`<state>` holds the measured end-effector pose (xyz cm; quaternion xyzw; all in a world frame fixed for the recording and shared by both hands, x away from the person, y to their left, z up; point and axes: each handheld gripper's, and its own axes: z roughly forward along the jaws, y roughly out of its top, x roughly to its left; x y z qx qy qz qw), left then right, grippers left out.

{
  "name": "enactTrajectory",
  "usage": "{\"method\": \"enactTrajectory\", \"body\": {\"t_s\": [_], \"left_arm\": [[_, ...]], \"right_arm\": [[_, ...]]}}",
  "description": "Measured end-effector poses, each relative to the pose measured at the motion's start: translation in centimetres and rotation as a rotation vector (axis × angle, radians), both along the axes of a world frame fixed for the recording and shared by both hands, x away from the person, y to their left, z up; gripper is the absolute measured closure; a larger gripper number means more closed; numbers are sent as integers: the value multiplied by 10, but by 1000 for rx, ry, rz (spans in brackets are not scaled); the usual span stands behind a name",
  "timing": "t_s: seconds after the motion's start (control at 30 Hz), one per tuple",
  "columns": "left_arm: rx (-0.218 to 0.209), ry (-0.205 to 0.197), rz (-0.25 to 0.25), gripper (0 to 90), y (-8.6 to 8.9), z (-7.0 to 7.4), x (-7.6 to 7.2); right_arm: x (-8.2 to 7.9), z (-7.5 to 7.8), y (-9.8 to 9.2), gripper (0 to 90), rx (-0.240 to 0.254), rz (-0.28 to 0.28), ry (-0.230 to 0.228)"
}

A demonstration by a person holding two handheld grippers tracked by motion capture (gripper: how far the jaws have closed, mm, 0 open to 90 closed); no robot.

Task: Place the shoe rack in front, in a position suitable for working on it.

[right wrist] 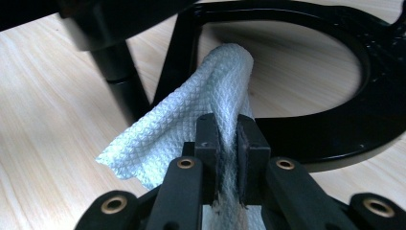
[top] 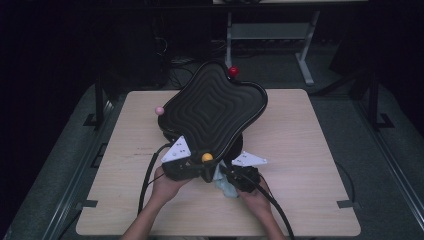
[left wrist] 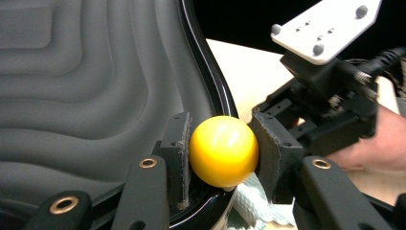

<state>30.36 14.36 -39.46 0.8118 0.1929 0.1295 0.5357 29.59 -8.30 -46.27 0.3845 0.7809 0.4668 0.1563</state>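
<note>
High view, nearest edge: 2 forearms enter from the bottom onto a light wooden table (top: pixel 310 150). Left hand (top: pixel 165 186) holds the left gripper (top: pixel 200 167), topped by a grey 3-cornered plate. Right hand (top: pixel 254 197) holds the right gripper (top: pixel 226 176), also with a grey plate, just beside the left one.

Left gripper view: the 2 black jaws are pressed against either side of a glossy yellow ball knob (left wrist: pixel 223 150), which sits at the rim of a black tray with a ridged, stepped contour surface (left wrist: pixel 91 81). The other gripper and hand show at right, close by.

Right gripper view: right gripper (right wrist: pixel 229 139) has its jaws clamped on a pale blue-white waffle-textured cloth (right wrist: pixel 191 120), which rises in a fold above the pads and hangs loose to the left. Behind the cloth stands a black ring-shaped base (right wrist: pixel 364 110) resting on the table, with a black post at upper left.

High view, middle: the tray (top: pixel 212 107) stands tilted above the table centre, near corner at the grippers, with the yellow knob (top: pixel 207 157) there and the cloth (top: pixel 225 186) just beside it.

Farther: a pink ball knob (top: pixel 159 110) at the tray's left corner; a red ball knob (top: pixel 233 71) at its far corner.

Beyond the table: dark floor and a white desk frame (top: pixel 305 55).
</note>
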Motion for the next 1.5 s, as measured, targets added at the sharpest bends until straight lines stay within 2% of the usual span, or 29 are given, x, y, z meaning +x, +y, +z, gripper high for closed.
{"method": "enactTrajectory", "body": {"t_s": [0.33, 0.43, 0.5, 0.6, 0.7, 0.83, 0.9, 0.93, 1.0, 1.1, 1.13, 1.2, 1.3, 1.37, 1.43, 1.5], "left_arm": [[4, 0, -177, 602, -24, 0, -13], [0, 10, -194, 600, -22, 1, -12], [0, 13, -194, 599, -20, 1, -11], [8, 9, -171, 591, -15, 1, -8], [4, 17, -127, 536, -4, 1, -2], [-11, 23, -61, 555, 16, 0, 7], [-18, 25, -30, 582, 23, 0, 11], [-19, 23, -15, 591, 25, -1, 12], [-21, 23, 18, 591, 28, -1, 13], [-25, 23, 55, 591, 31, -1, 15], [-22, 21, 71, 590, 31, -1, 15], [-18, 14, 99, 589, 32, -1, 16], [-24, 20, 114, 590, 34, -2, 17], [-23, 21, 121, 594, 35, -1, 17], [-22, 23, 122, 596, 35, -1, 17], [-18, 17, 124, 597, 34, -1, 16]], "right_arm": [[-10, -6, -29, 816, -35, -58, -1], [-11, -11, -43, 816, -61, -111, -3], [-7, -12, -52, 816, -53, -164, 0], [0, -11, -57, 817, -72, -227, 5], [0, -11, -49, 819, -86, -231, 4], [-2, -11, -30, 821, -103, -186, -7], [0, -10, -26, 821, -102, -166, -1], [0, -10, -25, 820, -116, -165, -9], [3, -9, -25, 820, -154, -197, -27], [9, -10, -32, 820, -148, -256, -24], [10, -10, -32, 820, -133, -261, -18], [9, -11, -25, 820, -135, -264, -23], [7, -11, -9, 819, -100, -203, -13], [5, -11, 3, 816, -113, -160, -31], [6, -11, 3, 815, -121, -162, -35], [10, -11, -5, 815, -122, -217, -29]]}}
